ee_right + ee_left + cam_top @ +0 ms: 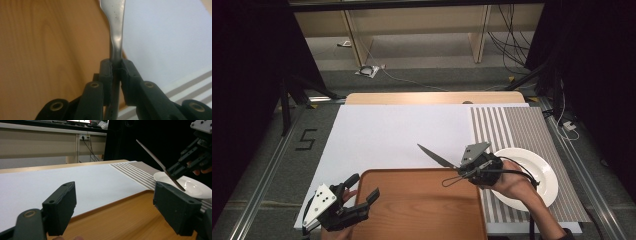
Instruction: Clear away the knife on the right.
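Note:
A metal table knife [434, 155] is held off the table, its blade pointing up and to the left above the far right corner of the wooden tray [412, 215]. My right gripper [460, 169] is shut on its handle. In the right gripper view the pads clamp the knife [117, 25] at the neck, right gripper [116, 67] over the tray's edge. My left gripper [364, 186] stands open at the tray's near left side, nothing between its fingers. From the left gripper view [113, 207] the knife [155, 157] slants in front of the plate [195, 187].
A white plate [537, 175] lies on a grey striped mat [517, 130] at the right, under the right hand. A white sheet [397, 135] covers the table's middle beyond the tray. Cables and shelf legs stand on the floor behind the table.

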The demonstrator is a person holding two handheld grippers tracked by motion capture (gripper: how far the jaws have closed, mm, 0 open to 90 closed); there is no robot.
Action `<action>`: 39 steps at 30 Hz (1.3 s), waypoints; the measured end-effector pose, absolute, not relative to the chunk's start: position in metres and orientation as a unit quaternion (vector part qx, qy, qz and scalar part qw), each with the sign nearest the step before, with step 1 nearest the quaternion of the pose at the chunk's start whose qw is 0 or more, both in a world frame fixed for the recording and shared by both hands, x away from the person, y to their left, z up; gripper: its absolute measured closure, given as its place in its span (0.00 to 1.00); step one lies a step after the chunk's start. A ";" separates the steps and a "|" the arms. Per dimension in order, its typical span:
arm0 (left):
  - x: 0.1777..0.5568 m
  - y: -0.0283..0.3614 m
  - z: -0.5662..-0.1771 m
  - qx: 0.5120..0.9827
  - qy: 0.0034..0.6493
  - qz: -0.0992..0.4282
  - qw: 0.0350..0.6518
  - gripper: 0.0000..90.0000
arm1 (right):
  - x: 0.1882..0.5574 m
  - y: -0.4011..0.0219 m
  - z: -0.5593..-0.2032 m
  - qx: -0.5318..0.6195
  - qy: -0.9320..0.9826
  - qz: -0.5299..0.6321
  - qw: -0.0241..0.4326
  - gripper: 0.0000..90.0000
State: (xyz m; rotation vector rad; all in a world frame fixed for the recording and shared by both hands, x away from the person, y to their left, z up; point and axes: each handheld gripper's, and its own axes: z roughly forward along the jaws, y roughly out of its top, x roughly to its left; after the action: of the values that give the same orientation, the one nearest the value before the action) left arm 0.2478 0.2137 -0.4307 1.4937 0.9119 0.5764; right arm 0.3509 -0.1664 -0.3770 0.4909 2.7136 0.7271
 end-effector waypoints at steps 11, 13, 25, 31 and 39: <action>0.246 0.214 -0.429 0.641 0.393 0.256 0.607 0.21 | 0.326 -0.153 -0.399 0.175 0.951 0.242 0.085 0.89; 0.246 0.215 -0.429 0.643 0.392 0.256 0.606 0.21 | 0.322 -0.151 -0.402 0.173 0.952 0.239 0.082 0.89; 0.245 0.215 -0.429 0.642 0.392 0.257 0.607 0.21 | 0.296 -0.138 -0.415 0.177 0.955 0.232 0.045 0.89; 0.246 0.215 -0.429 0.642 0.392 0.257 0.607 0.21 | 0.286 -0.136 -0.423 0.176 0.960 0.218 0.022 0.89; 0.245 0.216 -0.428 0.640 0.393 0.258 0.608 0.21 | 0.279 -0.131 -0.434 0.176 0.966 0.187 -0.006 0.89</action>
State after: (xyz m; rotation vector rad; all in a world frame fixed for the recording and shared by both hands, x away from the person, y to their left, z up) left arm 0.2452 0.2157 -0.4283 1.4791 0.9082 0.5954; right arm 0.2794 -0.1314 -0.4335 0.5537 3.0481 0.5906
